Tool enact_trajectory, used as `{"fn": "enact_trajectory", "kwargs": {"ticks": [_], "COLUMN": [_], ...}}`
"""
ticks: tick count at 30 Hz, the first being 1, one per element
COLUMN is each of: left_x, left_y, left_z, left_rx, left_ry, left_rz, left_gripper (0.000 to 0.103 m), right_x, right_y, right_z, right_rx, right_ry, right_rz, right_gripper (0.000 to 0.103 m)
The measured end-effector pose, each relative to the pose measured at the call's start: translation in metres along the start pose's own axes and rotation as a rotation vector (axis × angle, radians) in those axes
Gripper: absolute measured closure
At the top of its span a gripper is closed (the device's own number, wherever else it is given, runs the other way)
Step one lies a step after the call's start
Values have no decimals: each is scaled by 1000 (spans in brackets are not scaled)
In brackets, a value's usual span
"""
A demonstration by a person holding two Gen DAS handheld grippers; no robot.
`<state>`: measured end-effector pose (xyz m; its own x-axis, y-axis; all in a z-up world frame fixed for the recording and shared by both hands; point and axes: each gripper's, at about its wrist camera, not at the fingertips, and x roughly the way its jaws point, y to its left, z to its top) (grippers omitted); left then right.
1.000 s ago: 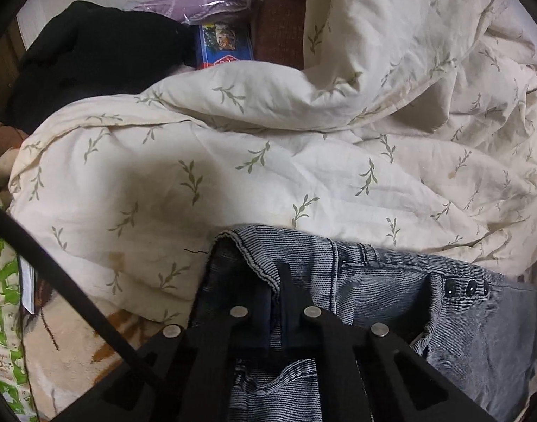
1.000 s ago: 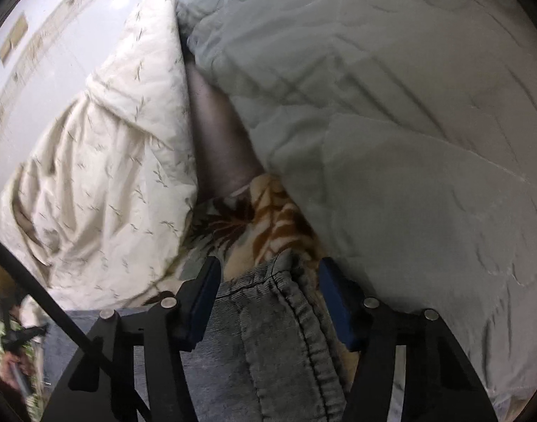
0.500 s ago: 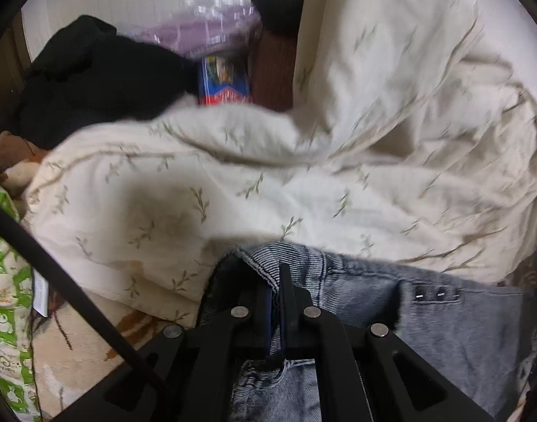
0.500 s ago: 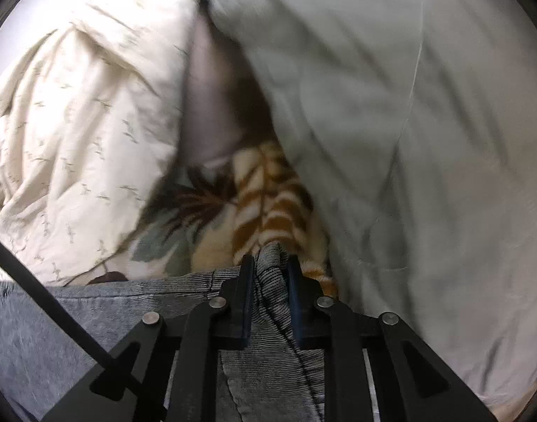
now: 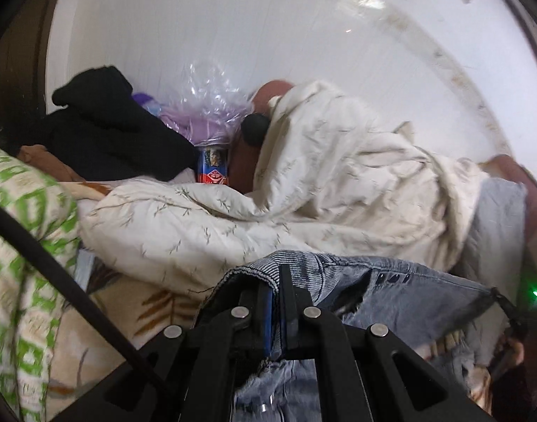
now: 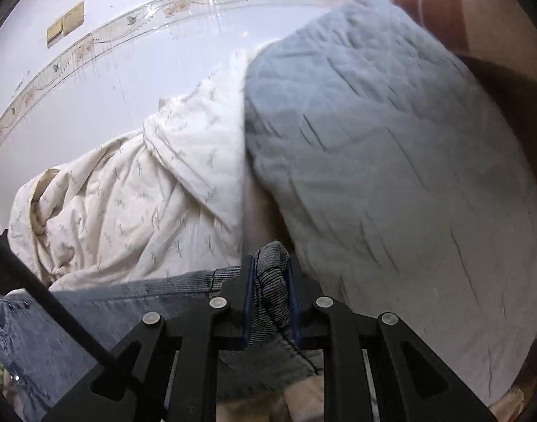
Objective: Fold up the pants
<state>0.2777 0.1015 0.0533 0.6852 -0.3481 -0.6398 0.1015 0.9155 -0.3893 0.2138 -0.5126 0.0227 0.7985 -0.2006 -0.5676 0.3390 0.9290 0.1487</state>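
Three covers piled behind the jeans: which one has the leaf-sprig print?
The cream comforter, bunched in the middle right behind the jeans. The quilted cover to its right is plain pale blue-grey; the one at far left has a green-and-white block pattern.

left gripper (image 5: pixel 273 283) pinching jeans (image 5: pixel 402 295), cream quilt (image 5: pixel 303 211)

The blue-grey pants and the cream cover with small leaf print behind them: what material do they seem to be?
Blue-grey pants: looks like washed denim; ribbed weave, stitched seams, faded matte surface.
Cream leaf-print cover: probably padded cotton quilt; puffy folds, soft matte creases.
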Motion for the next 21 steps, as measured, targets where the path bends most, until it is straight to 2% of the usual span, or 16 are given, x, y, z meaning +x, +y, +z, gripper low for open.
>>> {"fn": "enact_trajectory", "kwargs": {"ticks": [3,7,13,16,21], "left_x": [-38,-75,-86,-84,-88], "left_y": [-2,0,19,28,42], "left_z": [-40,-111,-197,-221,-231], "left_rx": [45,93,58,19,-49], "left_ry": [-24,-18,56,72,56], "left_rz": [-39,-64,-53,-42,-64], "left_gripper": [100,100,100,100,100], "right_x": [-13,-39,-62,-69,-83], "right_y": [-18,-47,-82,-90,-98], "right_z": [-29,-79,-144,-169,-189], "right_rx": [8,36,63,84,121], "right_ry": [25,68,161,182,186], "right_rz": [15,32,28,31,43], "right_gripper": [86,86,86,86,86]}}
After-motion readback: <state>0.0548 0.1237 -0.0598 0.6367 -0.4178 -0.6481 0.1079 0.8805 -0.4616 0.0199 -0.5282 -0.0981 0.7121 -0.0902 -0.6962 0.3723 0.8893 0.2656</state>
